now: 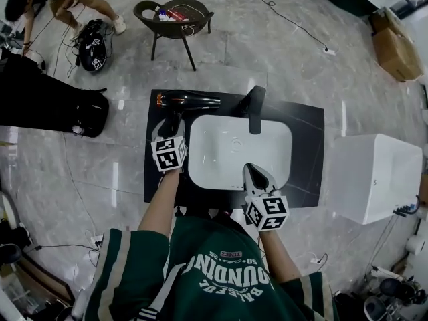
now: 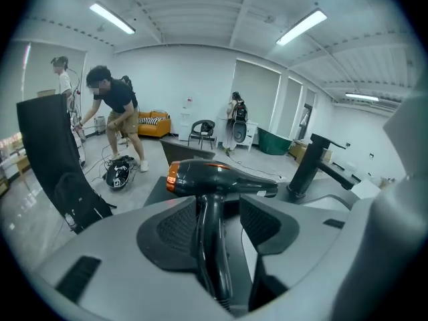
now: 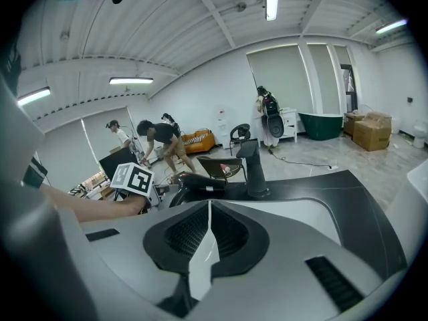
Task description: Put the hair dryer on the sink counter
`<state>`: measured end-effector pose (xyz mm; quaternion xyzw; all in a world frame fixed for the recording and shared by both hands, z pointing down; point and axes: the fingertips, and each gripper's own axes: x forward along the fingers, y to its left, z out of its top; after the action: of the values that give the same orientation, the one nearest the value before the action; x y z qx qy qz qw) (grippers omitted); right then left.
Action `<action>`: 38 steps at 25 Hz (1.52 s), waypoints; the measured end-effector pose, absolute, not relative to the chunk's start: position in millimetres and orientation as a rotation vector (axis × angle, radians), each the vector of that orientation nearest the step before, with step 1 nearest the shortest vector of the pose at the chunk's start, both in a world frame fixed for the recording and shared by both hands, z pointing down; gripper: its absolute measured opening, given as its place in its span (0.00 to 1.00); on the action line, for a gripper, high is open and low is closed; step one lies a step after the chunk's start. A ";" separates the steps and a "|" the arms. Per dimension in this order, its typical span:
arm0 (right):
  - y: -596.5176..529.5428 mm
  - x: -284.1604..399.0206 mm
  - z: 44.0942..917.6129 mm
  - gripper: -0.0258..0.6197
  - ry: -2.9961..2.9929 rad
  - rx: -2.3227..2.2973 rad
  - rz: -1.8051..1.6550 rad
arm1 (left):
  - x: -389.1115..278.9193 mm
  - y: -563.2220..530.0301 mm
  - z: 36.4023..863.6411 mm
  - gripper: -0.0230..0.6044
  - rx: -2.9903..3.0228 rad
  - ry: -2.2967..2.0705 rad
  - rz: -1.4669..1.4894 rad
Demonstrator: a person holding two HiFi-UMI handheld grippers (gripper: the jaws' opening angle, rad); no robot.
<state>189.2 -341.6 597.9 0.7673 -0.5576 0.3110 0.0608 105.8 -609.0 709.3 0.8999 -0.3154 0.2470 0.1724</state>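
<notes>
At the left, the left gripper, its cube printed with black-and-white square markers, stands with jaws apart, and the hair dryer's handle lies between them, unclamped. The black hair dryer, orange-banded at its rear, rests on the dark sink counter beyond the white basin's left corner, near the black faucet. Further right, the right gripper is closed and empty over the basin's near edge. The green shirt has white lettering that I cannot read for sure.
</notes>
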 end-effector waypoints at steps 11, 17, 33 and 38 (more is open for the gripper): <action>-320.9 182.0 567.1 0.11 -1.796 2.320 0.836 | 98.5 -545.5 650.9 0.05 2.679 -0.860 0.655; -297.5 184.3 552.0 0.11 -1.830 2.339 0.783 | 100.3 -494.6 627.9 0.05 2.700 -0.761 0.639; -247.2 161.9 527.7 0.11 -1.940 2.288 0.689 | 82.6 -368.1 565.6 0.05 2.787 -0.631 0.552; -230.0 159.7 527.9 0.11 -1.950 2.285 0.665 | 81.7 -341.2 559.3 0.05 2.804 -0.598 0.532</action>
<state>159.7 -230.0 527.9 0.7423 -0.6335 0.2159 0.0324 81.7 -341.2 559.3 0.9554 -0.2039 0.1814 0.1125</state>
